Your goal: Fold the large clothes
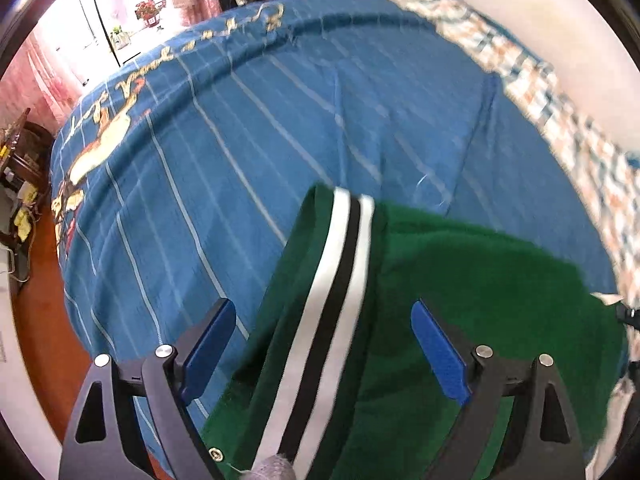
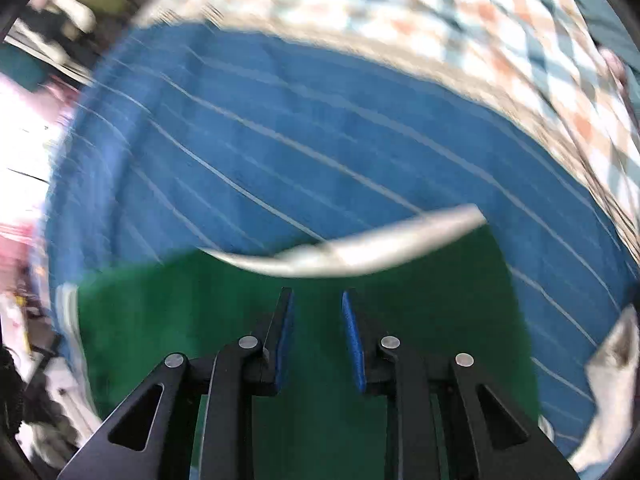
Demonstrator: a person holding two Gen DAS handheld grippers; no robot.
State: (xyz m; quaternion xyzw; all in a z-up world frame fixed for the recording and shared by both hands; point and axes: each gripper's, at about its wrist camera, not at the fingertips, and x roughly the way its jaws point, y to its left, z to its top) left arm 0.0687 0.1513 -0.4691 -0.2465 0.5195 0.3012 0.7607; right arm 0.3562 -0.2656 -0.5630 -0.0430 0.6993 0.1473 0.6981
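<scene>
I see a blue striped bedspread (image 1: pixel 248 152) beneath a sunlit window with potted flowers (image 1: pixel 150 10), the green garment (image 1: pixel 460 300) spread under my wide-open left gripper (image 1: pixel 324 344) and my narrowly parted, empty right gripper (image 2: pixel 317 322).

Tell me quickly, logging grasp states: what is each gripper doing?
Left gripper: open, jaws wide over the green garment with white-and-black stripes, holding nothing.
Right gripper: open, narrower gap, nothing between its jaws.
</scene>
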